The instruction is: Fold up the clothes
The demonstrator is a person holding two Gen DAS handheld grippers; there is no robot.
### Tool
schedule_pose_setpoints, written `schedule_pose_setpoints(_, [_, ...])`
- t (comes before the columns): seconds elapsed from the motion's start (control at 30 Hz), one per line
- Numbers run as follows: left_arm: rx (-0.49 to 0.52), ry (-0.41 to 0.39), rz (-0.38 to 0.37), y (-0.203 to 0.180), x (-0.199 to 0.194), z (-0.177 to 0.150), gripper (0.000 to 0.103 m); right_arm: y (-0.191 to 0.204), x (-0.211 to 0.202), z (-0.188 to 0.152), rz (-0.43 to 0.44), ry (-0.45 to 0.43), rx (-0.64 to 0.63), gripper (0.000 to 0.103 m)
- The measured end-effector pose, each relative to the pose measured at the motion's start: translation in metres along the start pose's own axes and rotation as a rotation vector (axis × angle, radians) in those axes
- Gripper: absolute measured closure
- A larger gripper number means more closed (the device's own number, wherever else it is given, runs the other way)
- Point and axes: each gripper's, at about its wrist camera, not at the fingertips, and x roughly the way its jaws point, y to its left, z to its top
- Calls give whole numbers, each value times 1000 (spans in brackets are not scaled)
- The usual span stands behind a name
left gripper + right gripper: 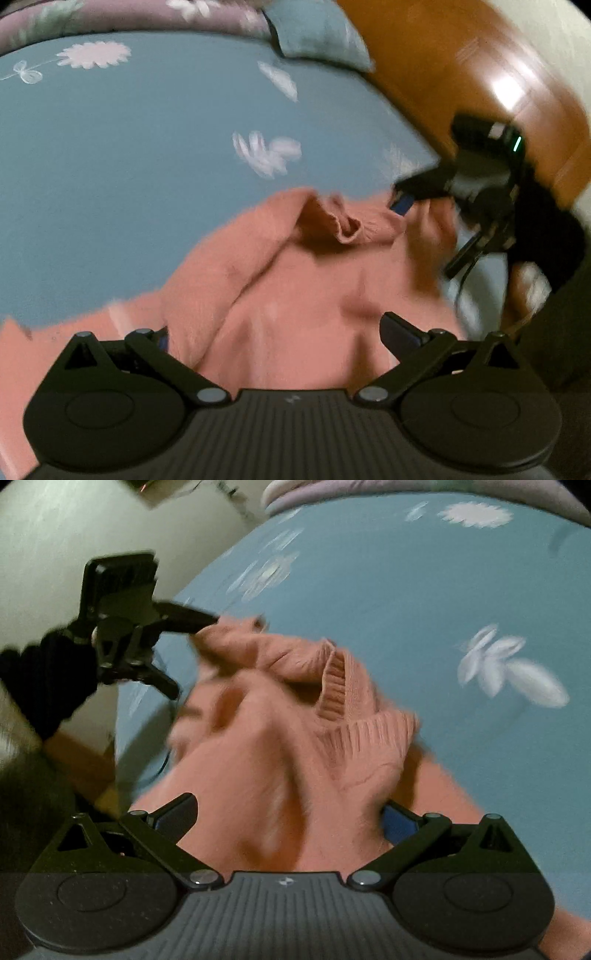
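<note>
A fuzzy pink sweater (295,288) lies crumpled on the blue flowered bedsheet (129,166), its ribbed collar (343,225) facing up. My left gripper (277,328) is open, its fingers spread wide with sweater fabric bunched between them; the left finger is partly buried in the knit. In the right wrist view the sweater (266,738) and its collar (343,701) fill the centre. My right gripper (288,805) is also open, fingers wide apart around the fabric. Each gripper shows in the other's view, the right gripper (424,236) and the left gripper (195,657), both with one finger touching the sweater's edge.
A blue pillow (321,33) and a mauve floral quilt (129,14) lie at the head of the bed. A glossy wooden board (461,74) stands along the bed's right side. A dark-sleeved hand (40,679) holds the left gripper near a pale wall (92,524).
</note>
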Motion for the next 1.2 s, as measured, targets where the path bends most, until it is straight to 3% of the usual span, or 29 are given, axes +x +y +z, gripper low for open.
schedule_pose_setpoints(0.13, [-8,17,14,-8,5,-22,2,19,16,-22,-66,41,16,0])
schedule_pose_setpoints(0.2, [-18,-3,13,-8,1,-23,2,16,12,-24,-64,7,46,0])
schedule_pose_setpoints(0.4, [36,-48,3,-4,0,5,2,1,12,-5,-36,-157,126,0])
schedule_pose_setpoints(0.53, [45,-53,-15,7,15,29,2,-15,23,9,-35,-181,133,0])
schedule_pose_setpoints(0.73, [-128,-69,-87,47,37,41,3,-32,34,12,-23,-193,163,0])
schedule_pose_setpoints(0.9, [-120,-34,-75,55,48,46,21,-38,26,-5,4,-243,175,2])
schedule_pose_setpoints(1.0, [-113,-12,-66,60,55,50,25,-48,21,-14,30,-278,183,4])
schedule_pose_setpoints(1.07, [-108,2,-60,63,60,52,27,-54,17,-21,47,-299,190,6])
schedule_pose_setpoints(1.2, [-66,38,-48,58,60,53,30,-62,4,-34,18,-320,225,35])
